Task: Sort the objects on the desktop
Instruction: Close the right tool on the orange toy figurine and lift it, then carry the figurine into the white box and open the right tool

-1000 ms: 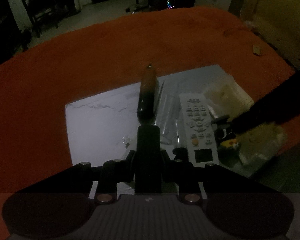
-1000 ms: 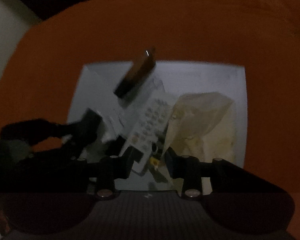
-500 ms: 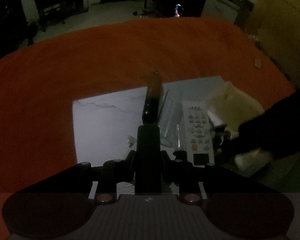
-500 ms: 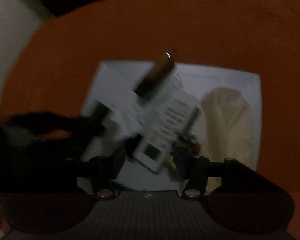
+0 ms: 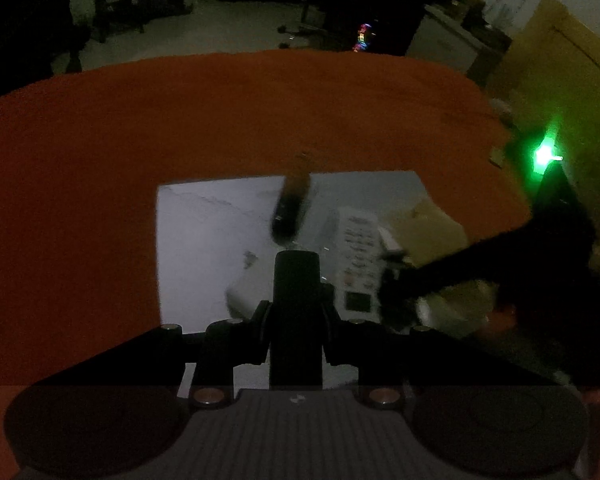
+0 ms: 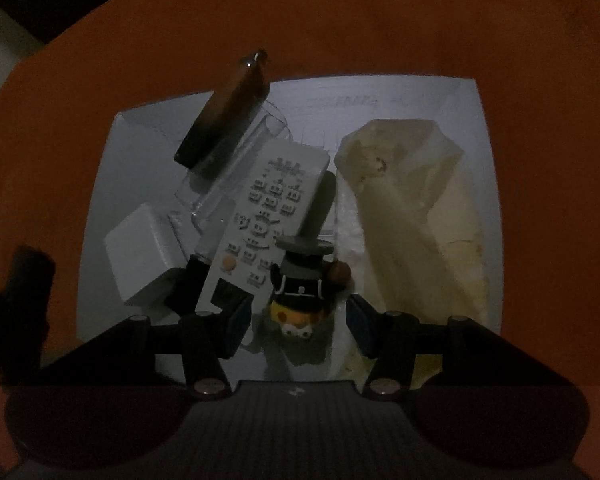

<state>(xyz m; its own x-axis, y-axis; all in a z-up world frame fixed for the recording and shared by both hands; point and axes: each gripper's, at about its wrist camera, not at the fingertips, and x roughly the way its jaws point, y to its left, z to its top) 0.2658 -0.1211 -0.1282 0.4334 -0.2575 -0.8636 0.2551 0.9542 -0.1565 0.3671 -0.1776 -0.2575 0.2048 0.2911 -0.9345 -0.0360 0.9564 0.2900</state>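
While the room is dim, a white tray (image 6: 485, 168) sits on the orange worktop (image 6: 380, 24), with bare cloth on every side. Inside, a remote control (image 6: 274, 204), a white box (image 6: 144, 248), a toy figure (image 6: 300, 300) and a yellowish bag (image 6: 416, 208) crowd the right half. The right tool (image 6: 296, 318), its jaws having just spread, straddles the figure without touching. The left tool (image 5: 298, 292) is pinching a dark pen (image 5: 290, 208).

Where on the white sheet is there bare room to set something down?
The white sheet is bare on its left, between its left edge and the brown stick and white box. The far strip beyond the remote is also free. The middle and right are crowded: remote, figurine and plastic bag lie close together.
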